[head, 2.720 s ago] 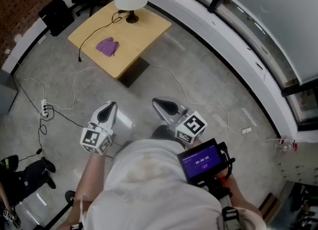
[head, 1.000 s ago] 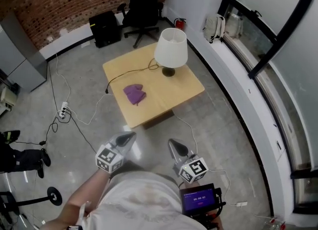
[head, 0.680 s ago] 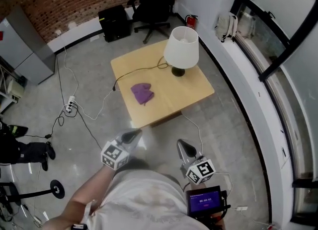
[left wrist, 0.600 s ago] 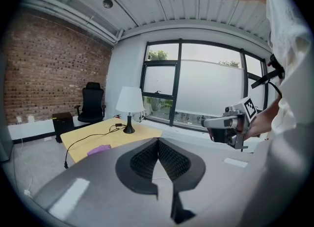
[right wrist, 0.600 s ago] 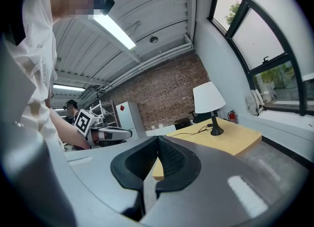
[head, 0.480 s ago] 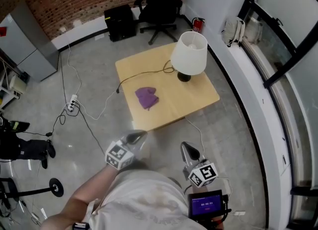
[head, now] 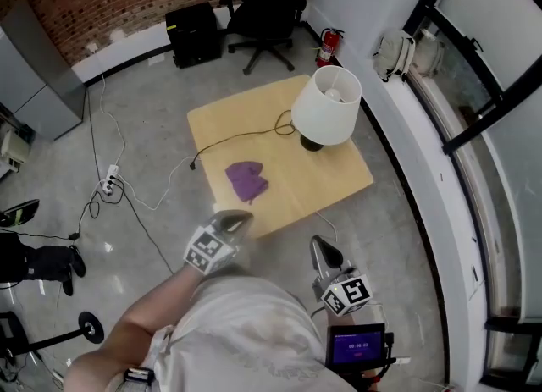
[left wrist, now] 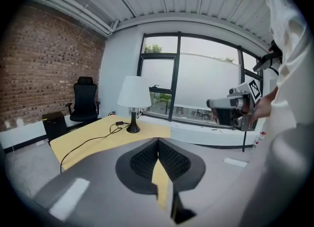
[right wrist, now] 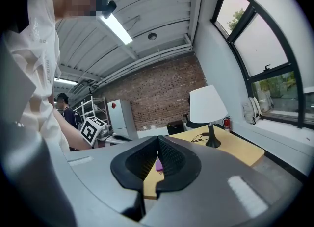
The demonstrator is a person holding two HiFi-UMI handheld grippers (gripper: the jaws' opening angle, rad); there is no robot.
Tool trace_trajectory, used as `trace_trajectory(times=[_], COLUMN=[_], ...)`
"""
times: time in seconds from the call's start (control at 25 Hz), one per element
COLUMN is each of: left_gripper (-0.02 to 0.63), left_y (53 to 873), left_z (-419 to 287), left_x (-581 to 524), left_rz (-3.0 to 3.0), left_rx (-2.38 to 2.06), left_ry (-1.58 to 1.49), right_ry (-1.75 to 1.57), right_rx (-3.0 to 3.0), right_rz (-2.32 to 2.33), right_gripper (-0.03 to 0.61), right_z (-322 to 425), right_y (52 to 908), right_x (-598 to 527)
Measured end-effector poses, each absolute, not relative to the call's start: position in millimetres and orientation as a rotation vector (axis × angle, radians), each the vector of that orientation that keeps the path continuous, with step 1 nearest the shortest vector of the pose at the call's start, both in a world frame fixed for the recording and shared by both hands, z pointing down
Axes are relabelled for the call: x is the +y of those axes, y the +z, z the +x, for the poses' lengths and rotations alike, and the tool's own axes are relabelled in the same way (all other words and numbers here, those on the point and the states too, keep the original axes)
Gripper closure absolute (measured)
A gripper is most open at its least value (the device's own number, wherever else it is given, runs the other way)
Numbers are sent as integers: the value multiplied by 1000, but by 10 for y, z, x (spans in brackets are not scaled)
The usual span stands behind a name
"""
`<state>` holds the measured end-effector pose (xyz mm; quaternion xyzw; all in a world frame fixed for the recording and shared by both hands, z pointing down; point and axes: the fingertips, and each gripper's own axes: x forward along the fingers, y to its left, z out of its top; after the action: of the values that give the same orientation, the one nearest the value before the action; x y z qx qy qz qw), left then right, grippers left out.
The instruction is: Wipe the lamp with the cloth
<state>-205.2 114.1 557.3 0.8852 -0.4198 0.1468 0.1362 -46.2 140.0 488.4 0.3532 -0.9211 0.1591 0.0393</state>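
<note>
Head view, steeply down: a person stands on a grey floor at the near edge of a square wooden worktop, a tool in each hand. The white-shaded lamp stands upright at the worktop's far right, its black cord trailing left. The purple cloth lies crumpled nearer the person, well apart from the lamp. The left tool and right tool each have jaws pressed together, holding nothing.
</note>
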Motion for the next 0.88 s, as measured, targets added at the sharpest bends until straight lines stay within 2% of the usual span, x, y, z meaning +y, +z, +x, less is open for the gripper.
trace_trajectory(times=[0.72,0.88], left_gripper=[609,558], left_y=[6704,6887], left_z=[-2587,-2629], left_x=[195,18], left_rz=[2499,2481], left_rx=[-1045,-1030], left_ry=[744,814], right_ry=[496,501], right_rx=[-2672,-2648], right_rz=[1250,1288], right_gripper=[565,565], right_z=[-851,-837], right_y=[4972,4966], right_x=[951,958])
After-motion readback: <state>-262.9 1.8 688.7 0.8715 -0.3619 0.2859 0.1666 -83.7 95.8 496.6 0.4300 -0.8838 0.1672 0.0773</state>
